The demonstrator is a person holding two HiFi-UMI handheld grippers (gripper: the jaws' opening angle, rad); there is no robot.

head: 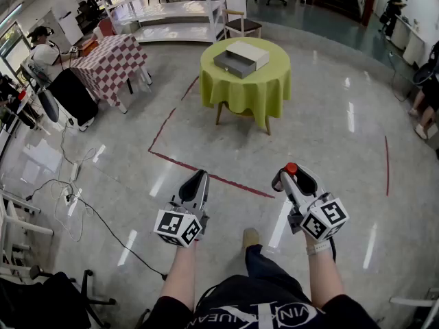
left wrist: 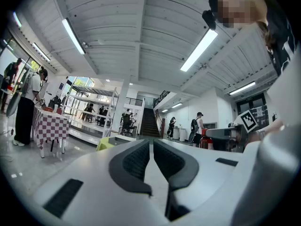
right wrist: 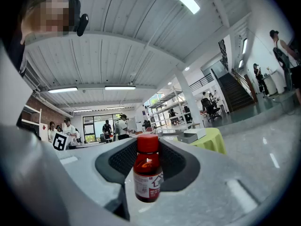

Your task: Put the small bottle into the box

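The round table with the green cloth sits in the upper middle of the head view, far across the floor from me. The box lies on top of it, grey below and white above. I cannot tell from here where it opens.

Both claws are low in that view, well apart from the table. My left gripper is at the lower left. Its jaws are pressed together with nothing in them. My right gripper is at the lower right and is pinching the small bottle. The pads press on both sides of it. Its red cap pokes out at the tip of the jaws.

The small bottle is brown with a paper label. I think it is light and hard. Its sides look smooth, so it could slip if I squeeze too softly. It may be glass, so a drop onto the hard floor could break it. I think the best hold is on the wide middle, not on the cap.
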